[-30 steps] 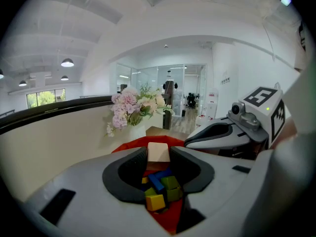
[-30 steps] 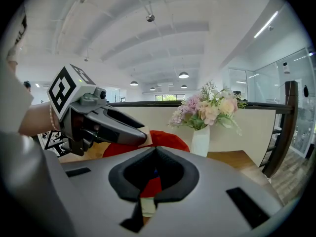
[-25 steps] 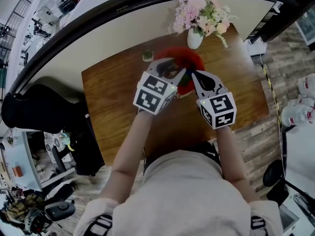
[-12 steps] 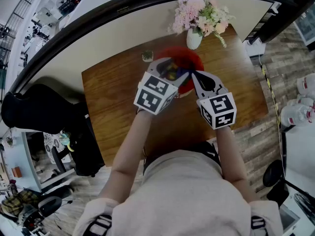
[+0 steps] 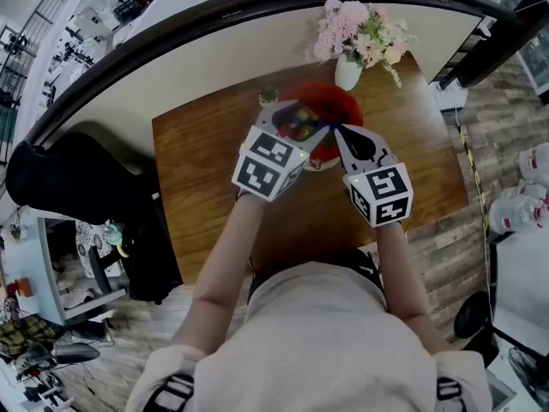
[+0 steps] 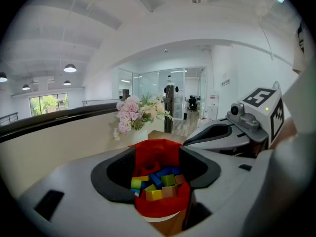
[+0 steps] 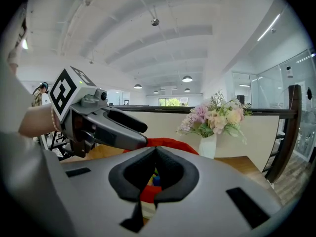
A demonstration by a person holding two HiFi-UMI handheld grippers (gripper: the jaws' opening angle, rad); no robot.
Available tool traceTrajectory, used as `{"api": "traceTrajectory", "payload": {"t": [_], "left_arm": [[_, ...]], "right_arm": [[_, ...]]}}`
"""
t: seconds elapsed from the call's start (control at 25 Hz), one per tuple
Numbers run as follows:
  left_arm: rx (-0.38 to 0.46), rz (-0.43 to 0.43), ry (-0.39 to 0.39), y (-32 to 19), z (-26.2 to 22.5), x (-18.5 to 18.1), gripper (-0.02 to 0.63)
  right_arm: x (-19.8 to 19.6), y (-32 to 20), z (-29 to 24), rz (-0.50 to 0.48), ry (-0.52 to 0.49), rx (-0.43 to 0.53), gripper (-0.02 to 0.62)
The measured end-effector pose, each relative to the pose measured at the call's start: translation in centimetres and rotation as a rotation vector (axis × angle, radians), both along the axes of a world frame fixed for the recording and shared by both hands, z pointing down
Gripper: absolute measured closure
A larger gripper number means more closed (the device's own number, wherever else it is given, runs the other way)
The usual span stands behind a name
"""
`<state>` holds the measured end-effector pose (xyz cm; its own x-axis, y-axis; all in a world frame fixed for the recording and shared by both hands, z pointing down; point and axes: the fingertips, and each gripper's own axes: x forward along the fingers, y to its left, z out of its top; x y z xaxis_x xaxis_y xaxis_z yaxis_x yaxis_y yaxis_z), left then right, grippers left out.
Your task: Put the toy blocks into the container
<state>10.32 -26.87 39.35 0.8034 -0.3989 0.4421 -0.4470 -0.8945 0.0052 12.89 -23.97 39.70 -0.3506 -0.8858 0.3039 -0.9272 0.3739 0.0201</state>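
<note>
A red container (image 5: pixel 340 101) stands on the wooden table (image 5: pixel 206 170) and holds several coloured toy blocks (image 5: pixel 298 129). My left gripper (image 5: pixel 300 118) hovers over its near rim. Its jaws have just been opening and stand open with nothing between the pads. In the left gripper view the blocks (image 6: pixel 155 184) lie in the container (image 6: pixel 160 209) below the left gripper (image 6: pixel 157 154). My right gripper (image 5: pixel 336 130) is at the container's right side, shut and empty. In the right gripper view the pads of the right gripper (image 7: pixel 155 148) meet, with the red container (image 7: pixel 170 144) behind them.
A white vase of pink flowers (image 5: pixel 347 71) stands just behind the container, near the table's far edge. A small green object (image 5: pixel 268 97) sits to the container's left. A curved railing runs beyond the table. The other gripper shows at the side of each gripper view.
The left gripper's jaws have opened over the container, and the coloured blocks now show between them. The right gripper has stayed where it was.
</note>
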Motion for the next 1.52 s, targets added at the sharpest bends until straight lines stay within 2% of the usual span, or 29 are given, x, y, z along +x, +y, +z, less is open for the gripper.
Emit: {"api": "traceTrajectory", "payload": {"t": [0.28, 0.84, 1.52], "left_arm": [[0.008, -0.052, 0.057, 0.9, -1.5, -2.5, 0.337], [0.011, -0.157, 0.095, 3.7, -2.1, -7.5, 0.344], [-0.058, -0.264, 0.113, 7.2, 1.1, -11.0, 0.382]], "right_arm": [[-2.4, 0.8, -1.2, -0.05, 0.0, 0.027, 0.583], [-6.8, 3.1, -2.2, -0.159, 0.011, 0.047, 0.583], [-10.8, 5.8, 0.8, -0.298, 0.023, -0.023, 0.583]]}}
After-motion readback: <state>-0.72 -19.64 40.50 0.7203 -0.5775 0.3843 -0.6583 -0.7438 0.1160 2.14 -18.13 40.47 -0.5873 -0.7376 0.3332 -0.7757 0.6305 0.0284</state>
